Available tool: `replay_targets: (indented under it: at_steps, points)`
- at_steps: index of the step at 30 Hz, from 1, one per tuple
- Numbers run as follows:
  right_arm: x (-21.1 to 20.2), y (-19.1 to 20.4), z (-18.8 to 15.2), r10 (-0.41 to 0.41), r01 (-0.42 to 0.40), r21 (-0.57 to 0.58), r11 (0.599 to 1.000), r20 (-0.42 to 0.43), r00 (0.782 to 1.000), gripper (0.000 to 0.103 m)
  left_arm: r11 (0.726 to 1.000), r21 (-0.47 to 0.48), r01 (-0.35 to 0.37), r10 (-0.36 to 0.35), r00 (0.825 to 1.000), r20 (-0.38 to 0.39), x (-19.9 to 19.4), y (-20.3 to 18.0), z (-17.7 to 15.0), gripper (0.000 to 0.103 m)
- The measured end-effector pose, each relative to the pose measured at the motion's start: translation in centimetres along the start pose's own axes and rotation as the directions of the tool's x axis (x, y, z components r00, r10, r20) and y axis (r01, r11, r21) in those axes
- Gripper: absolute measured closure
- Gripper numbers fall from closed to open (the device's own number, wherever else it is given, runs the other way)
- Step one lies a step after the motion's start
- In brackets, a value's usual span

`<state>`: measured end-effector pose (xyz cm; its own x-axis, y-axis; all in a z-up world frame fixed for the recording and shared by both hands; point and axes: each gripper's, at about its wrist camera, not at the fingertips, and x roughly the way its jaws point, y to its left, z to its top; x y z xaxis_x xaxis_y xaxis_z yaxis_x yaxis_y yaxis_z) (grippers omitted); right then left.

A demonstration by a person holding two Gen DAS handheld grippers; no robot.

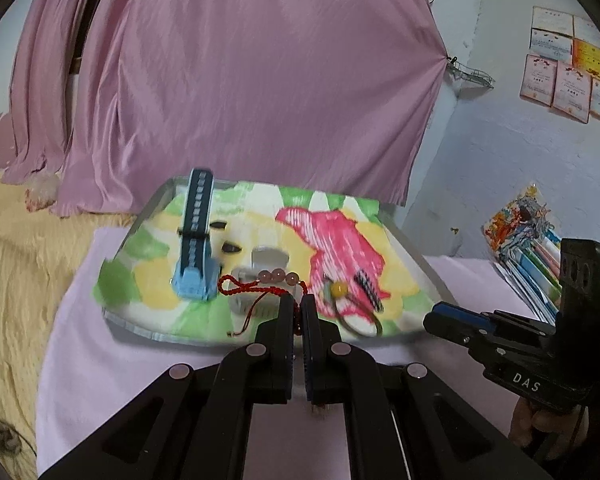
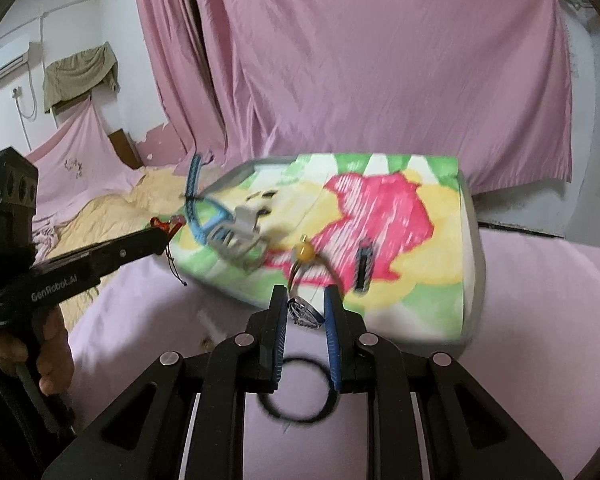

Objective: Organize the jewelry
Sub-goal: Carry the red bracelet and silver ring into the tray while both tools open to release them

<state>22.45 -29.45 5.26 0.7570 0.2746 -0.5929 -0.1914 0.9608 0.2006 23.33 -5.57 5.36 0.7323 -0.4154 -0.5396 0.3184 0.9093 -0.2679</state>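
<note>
The left gripper (image 1: 298,304) has its jaws clenched on a red cord bracelet (image 1: 256,285) with pink beads, held just above the near edge of the colourful tray (image 1: 148,312); the right gripper (image 2: 306,300), jaws parted, flanks a small silver ring (image 2: 305,312); a black hair tie (image 2: 296,390) lies on the pink sheet (image 2: 140,320) beneath.

Left gripper (image 1: 297,300) nearly closed, right gripper (image 2: 306,294) spread apart, each held by a hand (image 2: 40,344).
</note>
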Motion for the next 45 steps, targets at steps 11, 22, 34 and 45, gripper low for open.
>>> replay_targets:
  at_steps: [11, 22, 34, 45]
  points:
    - [5.0, -1.6, 2.2, -0.017, 0.019, 0.036, 0.999, -0.051, 0.999, 0.087, 1.0, 0.012, 0.015, -0.014, 0.997, -0.081, 4.9, 0.3, 0.9, 0.099]
    - [7.4, -2.1, 1.4, -0.003, 0.01, 0.057, 0.998, -0.115, 0.993, 0.087, 1.0, -0.025, -0.003, -0.001, 0.992, -0.129, 6.8, 1.3, 0.8, 0.098]
    - [6.3, -2.3, 1.2, -0.024, 0.03, 0.071, 0.997, -0.085, 0.996, 0.061, 1.0, -0.028, -0.015, 0.013, 0.997, -0.075, 5.4, 1.5, 0.7, 0.05]
    - [-0.4, -1.7, 0.3, -0.098, 0.088, 0.073, 0.993, 0.148, 0.984, 0.023, 0.996, -0.01, -0.087, 0.087, 0.996, 0.036, 1.2, 1.2, -0.5, 0.017]
